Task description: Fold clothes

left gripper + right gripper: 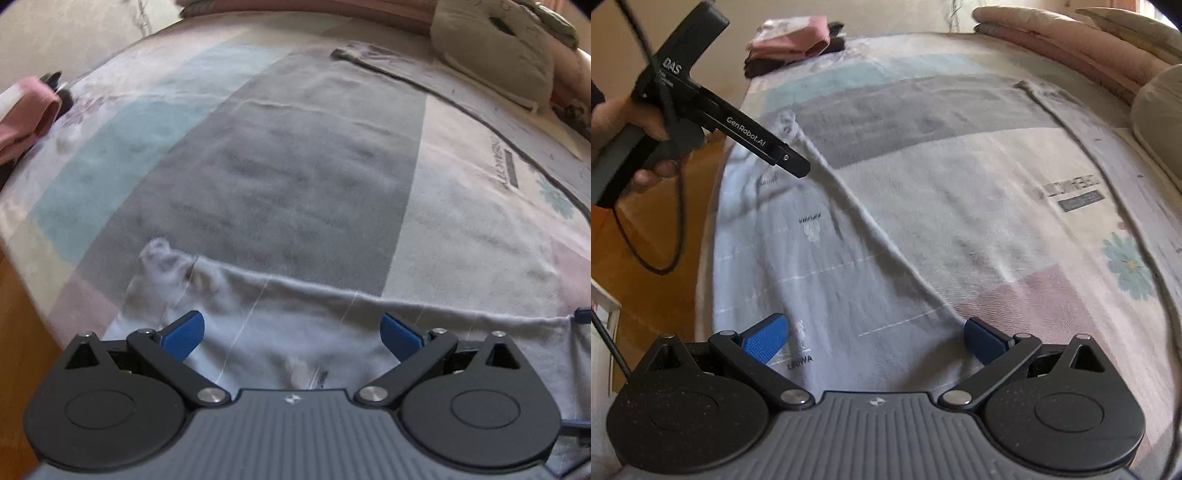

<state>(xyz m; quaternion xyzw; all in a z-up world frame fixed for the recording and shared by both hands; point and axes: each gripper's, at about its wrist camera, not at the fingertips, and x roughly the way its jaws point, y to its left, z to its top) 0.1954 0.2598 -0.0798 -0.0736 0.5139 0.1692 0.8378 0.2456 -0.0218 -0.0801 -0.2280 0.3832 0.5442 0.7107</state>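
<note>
Both my grippers, left [291,334] and right [875,338], gape empty over the white garment's [827,266] edge; folding looks underway, pinching next.

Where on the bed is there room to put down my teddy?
The middle of the bedspread is bare, between the white garment along the near edge and the pillows at the far end. The far left corner is crowded by a pink folded pile.

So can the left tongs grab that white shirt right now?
Probably yes. The left tongs are open just above the white shirt, and nothing lies between them and the cloth's near edge.
</note>
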